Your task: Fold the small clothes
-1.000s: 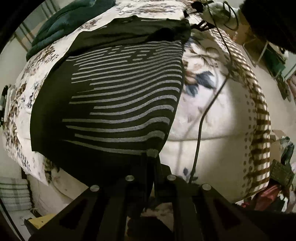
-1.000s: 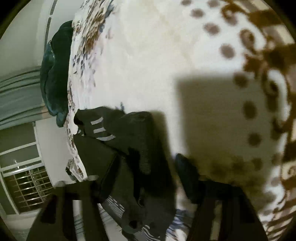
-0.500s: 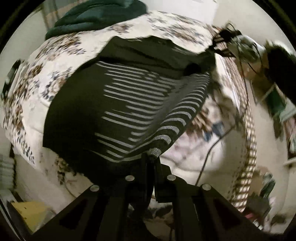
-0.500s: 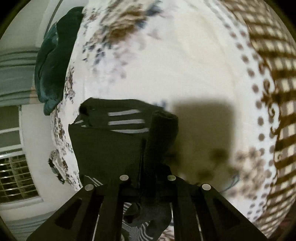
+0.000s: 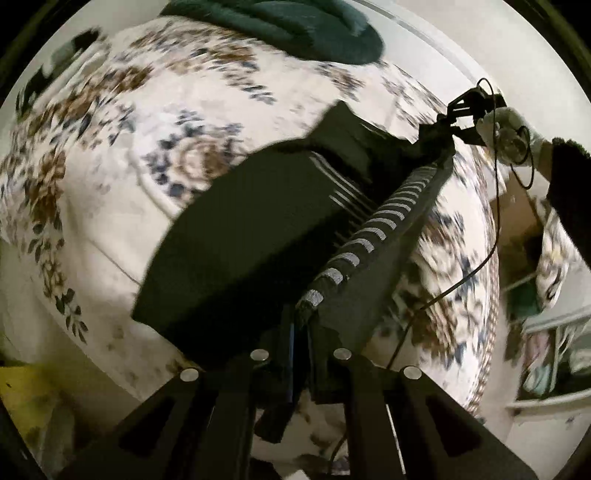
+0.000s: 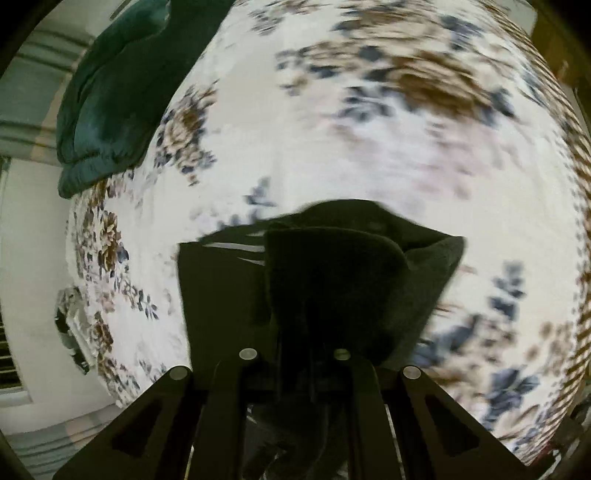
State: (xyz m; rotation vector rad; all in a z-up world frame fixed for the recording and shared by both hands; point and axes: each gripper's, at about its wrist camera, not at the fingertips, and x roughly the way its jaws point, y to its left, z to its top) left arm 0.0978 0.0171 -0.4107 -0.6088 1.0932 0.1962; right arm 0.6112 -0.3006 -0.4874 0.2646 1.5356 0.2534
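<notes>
- My left fingers [image 5: 301, 325] are closed on the hem of the sweater [image 5: 243, 236], a dark knit with pale stripes; the striped edge runs taut from my left fingers up and away to my right fingers [image 5: 448, 127] at the far end.
- In the left wrist view my right hand [image 5: 506, 129], in a white glove, holds the other gripper beyond the far corner of the sweater, with a dark sleeve [image 5: 569, 192] behind it and a cable [image 5: 495, 229] hanging down from it.
- My right fingers [image 6: 295, 363] have just been closing and are now clamped on a thick dark fold of the sweater [image 6: 332, 280], which bunches up right in front of them and hides the tips.
- The rest of the sweater hangs and spreads to the left of the stretched edge, over the bed [image 5: 110, 177], which has a white cover with brown and blue flowers.
- Whether the lower part of the sweater touches the bed I cannot tell.
- A dark green blanket [image 5: 295, 26] lies at the far end of the bed, well beyond my left fingers; from the right wrist it [image 6: 110, 92] sits far off to the upper left of my right fingers.
- Both views are blurred.
</notes>
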